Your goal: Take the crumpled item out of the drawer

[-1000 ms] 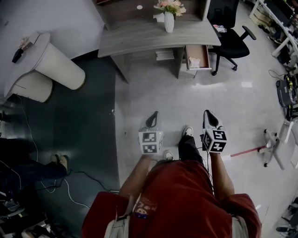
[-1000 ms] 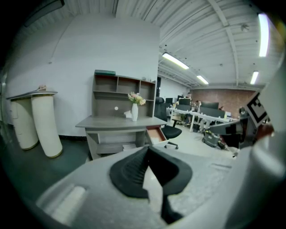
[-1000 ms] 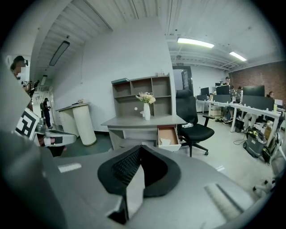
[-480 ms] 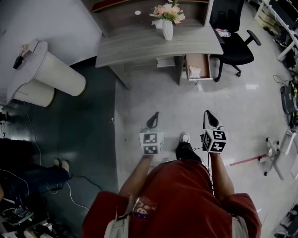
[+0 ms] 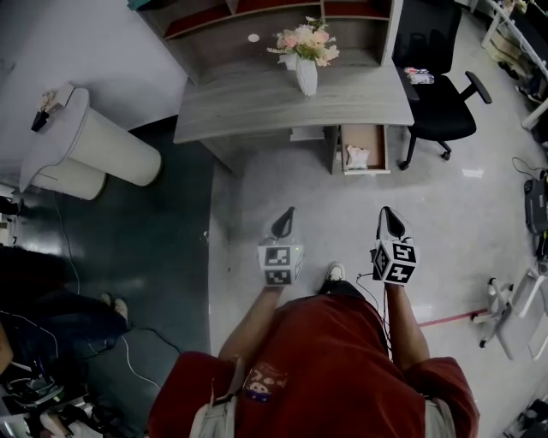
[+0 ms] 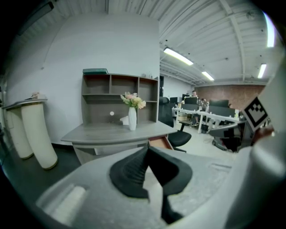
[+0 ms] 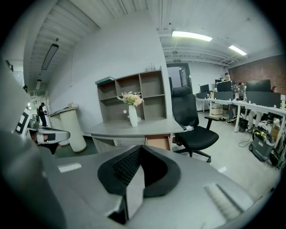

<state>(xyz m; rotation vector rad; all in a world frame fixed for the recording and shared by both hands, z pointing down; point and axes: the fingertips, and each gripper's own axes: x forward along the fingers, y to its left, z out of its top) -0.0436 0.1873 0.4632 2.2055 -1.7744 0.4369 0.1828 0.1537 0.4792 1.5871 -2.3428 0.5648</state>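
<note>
Pale glossy floor [image 5: 342,214] spreads under the head view, and both tools hang over it at waist height. The left gripper [image 5: 283,222] has its black ribbed jaws pressed tip to tip, with nothing between them; its own view [image 6: 147,154] shows the pads meeting in a point. The right gripper [image 5: 390,219] is the same story, jaws drawn together and empty [image 7: 139,154]. Each carries its marker cube, and the two sit side by side, a little apart, ahead of the person in the red shirt [image 5: 334,368], with one white shoe [image 5: 334,272] showing between them.

Further out, well apart from both tools, the open wooden drawer [image 5: 366,135] juts from the right end of the grey wooden desk [image 5: 257,107]. The crumpled white item [image 5: 357,157] lies inside it, toward the front (too small here to say what it is made of). On the desk top stands a white vase of pink flowers [image 5: 306,75], in front of an open-shelf hutch [image 5: 257,21]. A black office chair [image 5: 445,111] sits just right of the drawer. Off to the left, two white cylindrical stands [image 5: 111,141] lean by the wall on dark teal flooring [image 5: 145,239].
</note>
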